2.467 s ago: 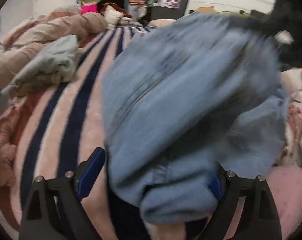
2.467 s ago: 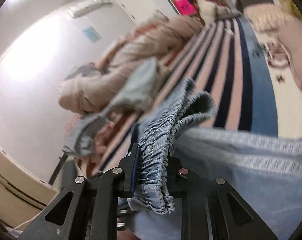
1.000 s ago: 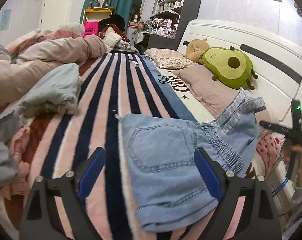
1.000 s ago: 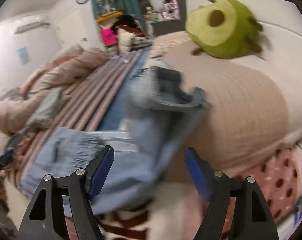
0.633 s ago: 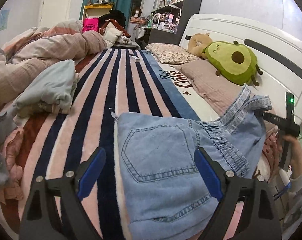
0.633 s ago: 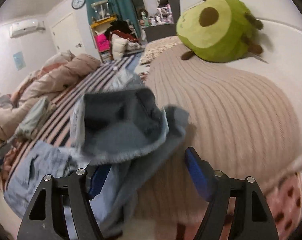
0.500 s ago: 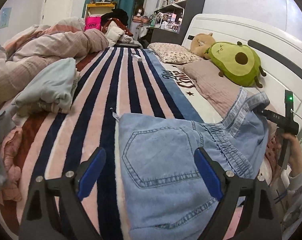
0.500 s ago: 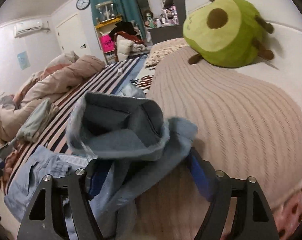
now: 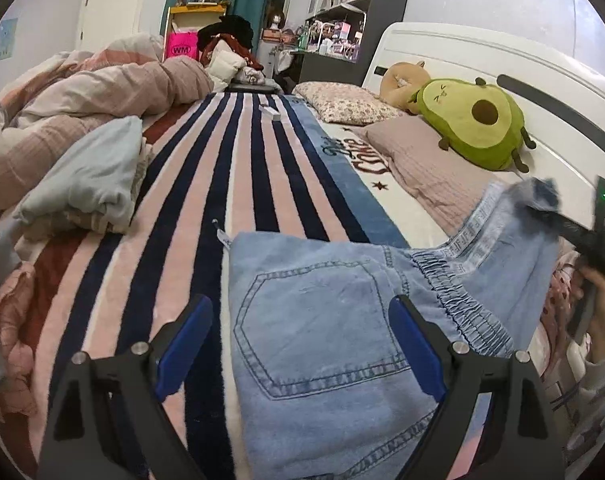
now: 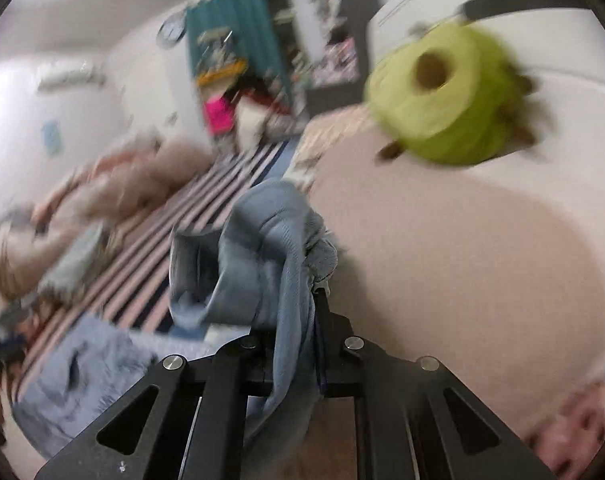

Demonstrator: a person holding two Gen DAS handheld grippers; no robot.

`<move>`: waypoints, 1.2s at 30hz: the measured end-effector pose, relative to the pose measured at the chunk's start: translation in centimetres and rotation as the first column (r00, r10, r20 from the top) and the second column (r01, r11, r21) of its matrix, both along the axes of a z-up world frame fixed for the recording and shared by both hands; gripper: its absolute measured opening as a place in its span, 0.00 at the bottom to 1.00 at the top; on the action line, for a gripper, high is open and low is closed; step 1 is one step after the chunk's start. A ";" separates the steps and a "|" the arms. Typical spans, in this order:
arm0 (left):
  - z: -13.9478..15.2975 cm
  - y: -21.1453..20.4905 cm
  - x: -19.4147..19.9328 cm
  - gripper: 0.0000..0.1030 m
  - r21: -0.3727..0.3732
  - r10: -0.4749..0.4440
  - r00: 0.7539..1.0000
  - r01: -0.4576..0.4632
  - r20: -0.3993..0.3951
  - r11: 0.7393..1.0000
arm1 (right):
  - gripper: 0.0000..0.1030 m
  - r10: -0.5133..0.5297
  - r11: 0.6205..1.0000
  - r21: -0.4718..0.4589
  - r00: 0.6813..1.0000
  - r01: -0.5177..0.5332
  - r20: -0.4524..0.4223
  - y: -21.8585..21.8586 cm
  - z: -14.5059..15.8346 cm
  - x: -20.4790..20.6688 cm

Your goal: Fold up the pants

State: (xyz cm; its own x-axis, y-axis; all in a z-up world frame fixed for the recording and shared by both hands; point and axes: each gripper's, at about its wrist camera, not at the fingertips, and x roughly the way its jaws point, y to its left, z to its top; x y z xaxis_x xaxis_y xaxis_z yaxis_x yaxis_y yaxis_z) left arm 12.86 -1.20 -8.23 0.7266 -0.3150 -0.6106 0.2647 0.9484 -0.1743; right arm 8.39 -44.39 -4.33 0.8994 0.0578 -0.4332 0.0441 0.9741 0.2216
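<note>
1. The pants (image 9: 326,328), light blue denim, lie spread on the striped blanket (image 9: 238,184) of the bed, back pocket up, between and beyond the wide-apart fingers of the released left claw (image 9: 298,340).
2. The right claw (image 10: 298,320) is clenched on a bunched fold of the pants, lifted near the beige pillow (image 10: 462,264).
3. Only the left wrist view shows the hand (image 9: 598,300) holding the right claw; the right view is blurred, with the avocado plush (image 10: 442,120) ahead.

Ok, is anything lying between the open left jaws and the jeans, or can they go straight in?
Nothing visible is in the way. The left gripper hangs open over the pants, with the back pocket panel directly between its jaws. The striped blanket ahead carries only a small white item far up. The right gripper is shut on the raised end.
</note>
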 end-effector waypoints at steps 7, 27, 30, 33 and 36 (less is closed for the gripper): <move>1.1 -0.1 -1.7 0.85 -0.030 -0.020 0.999 0.021 0.031 0.999 | 0.08 -0.131 0.982 0.121 0.983 0.147 -0.126 -3.2 -2.9 -5.0; 0.4 -0.2 -1.3 0.85 -0.015 -0.007 1.000 0.007 0.008 1.000 | 0.79 -0.049 0.999 0.014 0.984 0.052 -0.169 -6.2 -0.6 -1.3; 0.3 -0.4 -1.1 0.85 -0.016 -0.017 1.000 0.017 0.011 1.000 | 0.81 -0.025 0.999 -0.046 0.967 0.014 -0.252 -5.9 -2.0 -0.2; 0.1 -0.4 -1.0 0.85 -0.016 -0.019 1.000 0.019 0.006 1.000 | 0.83 0.002 0.997 -0.070 0.955 -0.024 -0.298 -5.8 -3.3 0.4; -0.2 -0.2 -0.8 0.85 -0.019 -0.015 1.000 0.015 -0.004 1.000 | 0.77 0.001 0.991 -0.128 0.955 -0.040 -0.297 -4.6 -3.7 0.3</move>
